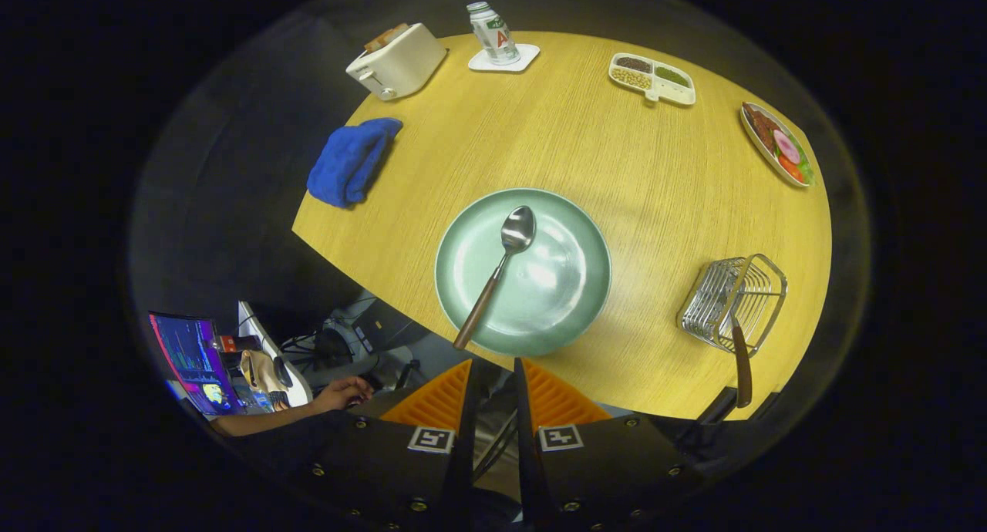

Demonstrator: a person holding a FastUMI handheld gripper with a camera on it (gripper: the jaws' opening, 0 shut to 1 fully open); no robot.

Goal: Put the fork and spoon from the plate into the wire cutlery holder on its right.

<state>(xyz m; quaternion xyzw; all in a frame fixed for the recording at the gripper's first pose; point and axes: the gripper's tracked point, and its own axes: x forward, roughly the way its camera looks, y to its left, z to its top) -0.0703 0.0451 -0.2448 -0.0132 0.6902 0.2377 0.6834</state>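
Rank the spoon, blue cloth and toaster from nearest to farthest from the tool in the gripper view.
The tool has a narrow gap and holds nothing.
1. Spoon: on the plate, just ahead.
2. Blue cloth: beyond, left.
3. Toaster: far table edge, left.

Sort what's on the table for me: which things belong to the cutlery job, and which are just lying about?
Job:
- spoon, lying on the green plate
- wire cutlery holder, a brown-handled utensil already in it, probably the fork
- gripper, fingers slightly apart, empty, short of the plate

Lying about:
- toaster
- bottle on a coaster
- blue cloth
- divided dish
- food plate
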